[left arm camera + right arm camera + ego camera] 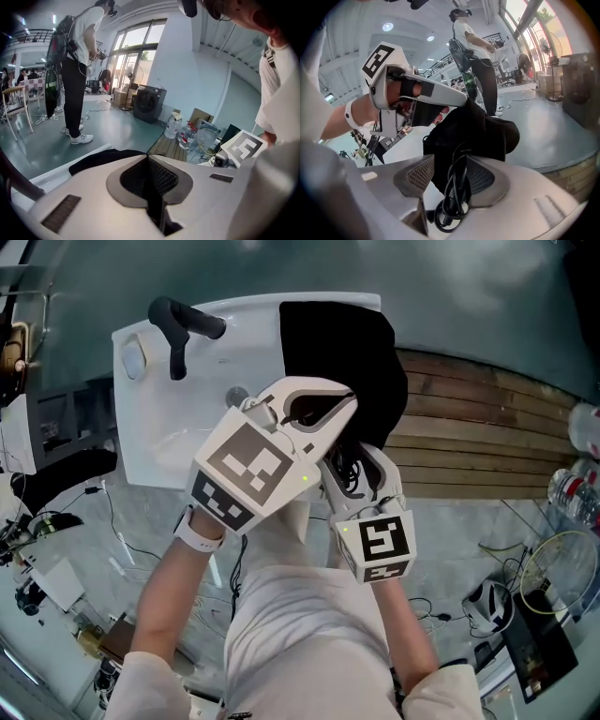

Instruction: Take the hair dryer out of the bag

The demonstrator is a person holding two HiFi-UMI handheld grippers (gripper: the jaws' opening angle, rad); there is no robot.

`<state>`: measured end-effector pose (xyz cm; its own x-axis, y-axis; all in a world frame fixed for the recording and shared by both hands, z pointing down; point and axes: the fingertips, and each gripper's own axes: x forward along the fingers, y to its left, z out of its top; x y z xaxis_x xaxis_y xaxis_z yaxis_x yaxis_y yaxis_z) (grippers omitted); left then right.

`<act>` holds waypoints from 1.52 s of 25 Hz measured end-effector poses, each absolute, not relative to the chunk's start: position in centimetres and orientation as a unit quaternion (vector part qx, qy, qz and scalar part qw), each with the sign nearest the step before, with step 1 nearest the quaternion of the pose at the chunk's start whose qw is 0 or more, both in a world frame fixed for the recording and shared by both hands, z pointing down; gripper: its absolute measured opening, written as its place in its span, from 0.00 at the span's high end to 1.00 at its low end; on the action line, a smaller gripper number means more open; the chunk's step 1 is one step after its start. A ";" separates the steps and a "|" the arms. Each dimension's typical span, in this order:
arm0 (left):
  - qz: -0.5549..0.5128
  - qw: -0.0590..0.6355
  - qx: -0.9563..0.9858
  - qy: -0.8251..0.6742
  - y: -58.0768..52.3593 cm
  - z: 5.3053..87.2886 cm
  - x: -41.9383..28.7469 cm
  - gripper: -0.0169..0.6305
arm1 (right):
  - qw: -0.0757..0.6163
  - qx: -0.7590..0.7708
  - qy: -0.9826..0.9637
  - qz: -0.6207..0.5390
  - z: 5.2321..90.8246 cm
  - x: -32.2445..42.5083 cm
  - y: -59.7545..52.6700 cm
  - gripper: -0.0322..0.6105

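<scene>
A black hair dryer (180, 326) lies on the white table (155, 442) at the far left, apart from both grippers. The black bag (347, 343) sits to its right. My left gripper (347, 401) is shut on the bag's edge, and in the right gripper view the bag's cloth (487, 131) hangs from the left gripper (457, 99). The left gripper view shows its jaws (150, 161) closed, with the bag (98, 159) just beyond. My right gripper (450, 180) stands open below the bag (361, 460). Bag cloth and a coiled black cable (452, 201) lie between its jaws, unpressed.
A small white object (136, 357) lies beside the hair dryer. A wooden slatted platform (478, 427) runs right of the table, with water bottles (572, 488) and a wire fan guard (562, 568) past it. A person (75, 70) stands on the floor beyond.
</scene>
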<state>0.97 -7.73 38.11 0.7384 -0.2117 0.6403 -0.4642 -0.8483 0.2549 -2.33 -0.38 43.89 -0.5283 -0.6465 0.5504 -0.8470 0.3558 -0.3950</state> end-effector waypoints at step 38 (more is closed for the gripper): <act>0.311 0.206 0.896 -0.240 -7.8 40.3 -1.4 0.95 | 0.224 0.482 -0.758 0.377 48.9 -1.6 -2.3 0.61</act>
<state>-1.36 -7.83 40.27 0.6919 -0.3014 0.6561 -0.5581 -0.7998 0.2211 -1.59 -2.35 48.90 -0.4341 -0.5628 0.7034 -0.9006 0.2512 -0.3548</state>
